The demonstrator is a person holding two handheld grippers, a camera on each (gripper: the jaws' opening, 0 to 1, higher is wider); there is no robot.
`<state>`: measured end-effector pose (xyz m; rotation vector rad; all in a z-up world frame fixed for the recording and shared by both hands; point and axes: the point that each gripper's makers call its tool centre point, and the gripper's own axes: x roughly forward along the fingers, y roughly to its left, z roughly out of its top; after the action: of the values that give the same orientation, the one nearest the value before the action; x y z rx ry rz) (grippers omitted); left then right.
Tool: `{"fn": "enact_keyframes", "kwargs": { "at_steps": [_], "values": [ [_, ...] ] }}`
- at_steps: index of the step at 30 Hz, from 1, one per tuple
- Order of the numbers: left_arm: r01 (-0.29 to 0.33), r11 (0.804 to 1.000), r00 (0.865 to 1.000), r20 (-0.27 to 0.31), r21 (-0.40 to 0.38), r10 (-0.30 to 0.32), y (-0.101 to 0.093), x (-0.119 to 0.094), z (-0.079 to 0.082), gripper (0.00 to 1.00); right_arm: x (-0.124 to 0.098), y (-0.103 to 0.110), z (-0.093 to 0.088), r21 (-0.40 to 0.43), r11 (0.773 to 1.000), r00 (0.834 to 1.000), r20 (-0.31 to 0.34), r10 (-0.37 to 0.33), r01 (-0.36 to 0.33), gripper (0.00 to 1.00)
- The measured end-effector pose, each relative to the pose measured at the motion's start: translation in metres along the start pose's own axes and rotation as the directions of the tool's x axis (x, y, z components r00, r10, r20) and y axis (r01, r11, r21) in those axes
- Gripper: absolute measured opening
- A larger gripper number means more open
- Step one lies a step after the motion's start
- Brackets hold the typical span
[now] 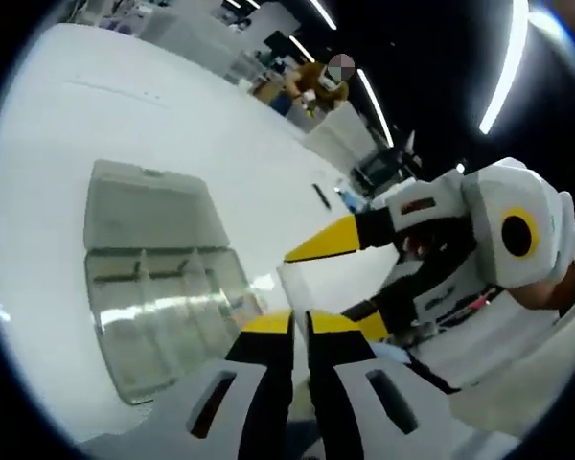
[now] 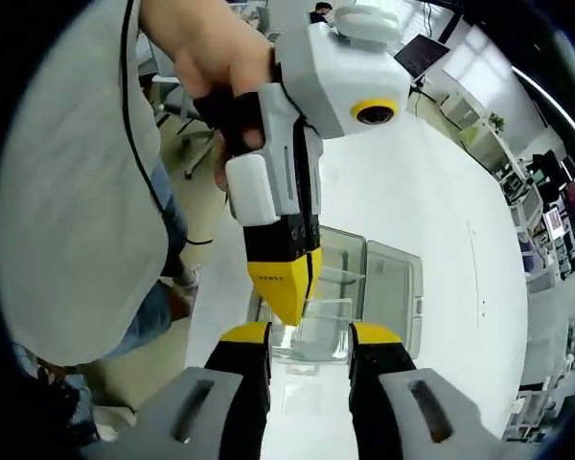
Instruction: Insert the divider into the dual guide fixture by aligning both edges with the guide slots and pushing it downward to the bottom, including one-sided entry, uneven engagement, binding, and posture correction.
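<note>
Above a white table (image 1: 96,144), the two grippers meet over a small clear divider (image 2: 318,324). From the right gripper view, the right gripper (image 2: 309,337) has its yellow-tipped jaws spread apart on either side of the divider, while the left gripper (image 2: 289,287) comes down from above with its jaws pressed together on the divider's near upper corner. A person's hand (image 2: 206,48) grips the left gripper's handle, beside a grey shirt (image 2: 67,192). Behind the divider lies an open clear plastic box (image 2: 374,283), the guide fixture. The left gripper view gives the box (image 1: 158,278) more plainly: lid laid back, slotted compartments inside, resting on the table apart from both grippers. There the left gripper's own jaws (image 1: 300,324) sit nearly touching, and the right gripper (image 1: 350,278) enters from the right, jaws parted, the divider (image 1: 302,287) a faint clear pane between them.
</note>
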<state>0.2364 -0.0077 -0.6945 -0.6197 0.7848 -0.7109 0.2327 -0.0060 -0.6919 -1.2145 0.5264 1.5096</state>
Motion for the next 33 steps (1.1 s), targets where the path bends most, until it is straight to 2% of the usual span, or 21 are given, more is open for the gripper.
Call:
{"fn": "enact_keyframes", "kwargs": {
  "at_steps": [11, 28, 33],
  "values": [
    [0.015, 0.997, 1.0, 0.007, -0.074, -0.014, -0.0013, -0.0006, 0.0035, 0.0, -0.0019, -0.0033, 0.0009, 0.007, 1.0, 1.0, 0.001, -0.022, 0.022, 0.26],
    [0.009, 0.987, 0.999, -0.033, -0.162, -0.014, -0.003, 0.0006, -0.0022, 0.0, -0.0024, 0.0013, -0.0007, 0.021, 0.999, 1.0, 0.003, -0.031, 0.031, 0.27],
    [0.011, 0.986, 0.999, -0.042, -0.165, -0.019, -0.0033, 0.001, -0.0038, 0.0, -0.0022, 0.0033, -0.0011, 0.027, 0.999, 1.0, 0.003, -0.027, 0.027, 0.27]
  ]
}}
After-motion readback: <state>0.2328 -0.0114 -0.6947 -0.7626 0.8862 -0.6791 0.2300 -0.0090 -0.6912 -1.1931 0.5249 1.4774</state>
